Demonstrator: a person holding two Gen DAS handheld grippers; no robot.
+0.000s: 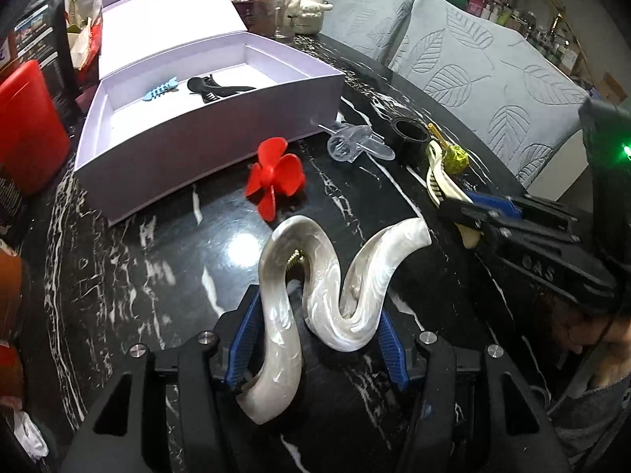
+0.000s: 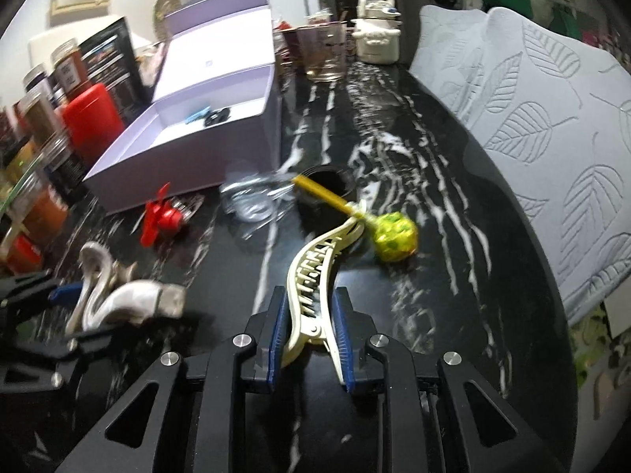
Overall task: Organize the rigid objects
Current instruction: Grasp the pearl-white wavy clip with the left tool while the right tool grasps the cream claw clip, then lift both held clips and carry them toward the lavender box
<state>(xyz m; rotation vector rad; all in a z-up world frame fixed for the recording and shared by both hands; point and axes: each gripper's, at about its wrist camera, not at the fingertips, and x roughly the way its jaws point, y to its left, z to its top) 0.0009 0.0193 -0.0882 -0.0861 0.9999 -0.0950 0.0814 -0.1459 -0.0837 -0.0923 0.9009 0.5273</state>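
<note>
Item 1: pearl wavy hair clip (image 1: 315,295), S-shaped, held across the left gripper (image 1: 315,339). Its blue-padded fingers (image 1: 246,339) press on either flank of the clip, one curl on each pad; the clip's tail runs down past the left pad, its free end rises above the fingertips over the dark marbled surface (image 1: 157,268).

Item 2: cream toothed hair clip (image 2: 315,287), lying lengthwise between the fingers (image 2: 276,339) of the right gripper (image 2: 309,339), which are closed on its hinged handle end (teeth pointing away from the camera). Its far tip touches the stick of a green-and-yellow wrapped lollipop (image 2: 394,238).

Item 3: lilac box (image 1: 213,118), lid open, far left on the surface; it contains a blue fish-bone clip (image 1: 161,90) and a black clip (image 1: 219,88).

Item 4: loose pieces beside the box's front wall: red propeller (image 1: 274,175), clear plastic piece (image 1: 357,146), black ring (image 1: 410,134), in a row from the box toward the lollipop.
</note>
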